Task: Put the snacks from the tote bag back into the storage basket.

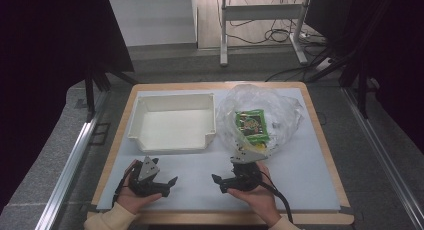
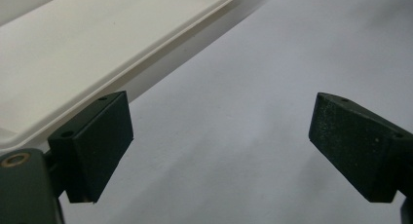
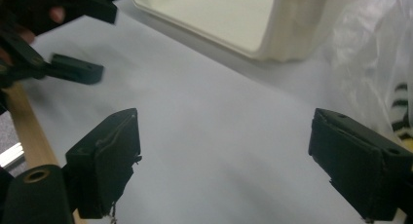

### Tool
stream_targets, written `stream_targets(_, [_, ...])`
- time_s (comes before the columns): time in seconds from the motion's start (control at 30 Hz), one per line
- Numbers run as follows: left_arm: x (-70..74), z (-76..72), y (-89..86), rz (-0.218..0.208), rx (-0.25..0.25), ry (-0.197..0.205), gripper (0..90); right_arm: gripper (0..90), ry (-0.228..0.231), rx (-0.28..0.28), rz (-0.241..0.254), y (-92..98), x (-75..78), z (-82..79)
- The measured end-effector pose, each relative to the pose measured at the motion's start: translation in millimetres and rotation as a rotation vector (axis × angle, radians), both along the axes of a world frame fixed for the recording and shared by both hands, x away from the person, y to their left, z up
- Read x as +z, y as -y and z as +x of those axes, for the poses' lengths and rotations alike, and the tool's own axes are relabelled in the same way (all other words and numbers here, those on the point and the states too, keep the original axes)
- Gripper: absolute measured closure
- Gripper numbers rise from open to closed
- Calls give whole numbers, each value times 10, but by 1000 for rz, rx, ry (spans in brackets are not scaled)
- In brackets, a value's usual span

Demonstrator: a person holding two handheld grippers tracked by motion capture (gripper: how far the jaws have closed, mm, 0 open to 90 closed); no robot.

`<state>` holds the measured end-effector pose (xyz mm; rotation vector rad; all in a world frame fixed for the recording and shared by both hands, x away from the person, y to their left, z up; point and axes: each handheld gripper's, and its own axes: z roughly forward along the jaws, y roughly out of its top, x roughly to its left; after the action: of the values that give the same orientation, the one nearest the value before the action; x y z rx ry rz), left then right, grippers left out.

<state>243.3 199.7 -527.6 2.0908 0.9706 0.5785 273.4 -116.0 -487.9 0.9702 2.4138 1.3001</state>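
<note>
Clear plastic bag (image 1: 260, 115) on mat's far right, green snack packet (image 1: 251, 125) inside, beside white bin (image 1: 172, 122), which sits empty. Nothing moved across yet. Left gripper (image 1: 170, 185) and right gripper (image 1: 220, 182) low at near edge, jaws spread wide, nothing held. All of the unpacking judged to remain.

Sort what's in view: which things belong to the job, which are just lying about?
Job: clear plastic bag, green packet inside it, white bin, left gripper, right gripper, both open.
Lying about: cables on floor, desk frame behind table.
</note>
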Motion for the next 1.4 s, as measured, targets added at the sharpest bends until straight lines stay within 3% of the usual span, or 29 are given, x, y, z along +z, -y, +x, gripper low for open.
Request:
stream_targets(0.2, [1, -3, 3, -3, -6, -1, 90, 101, 1, 8, 5, -42, 36, -35])
stream_targets(0.37, [8, -10, -6, -8, -6, 1, 90, 104, -35, 8, 11, -33, 27, 0])
stream_targets(0.53, [7, -14, 3, -15, -8, 0, 90, 129, -19, 31, -23, -48, 36, -7])
stream_targets(1.07, [16, -25, -12, -19, -19, -4, 92, 163, -3, 4, 27, 96, 289, 83])
stream_targets(1.4, [18, -26, -17, -27, -10, -4, 92, 200, 19, -10, 22, 125, 396, 153])
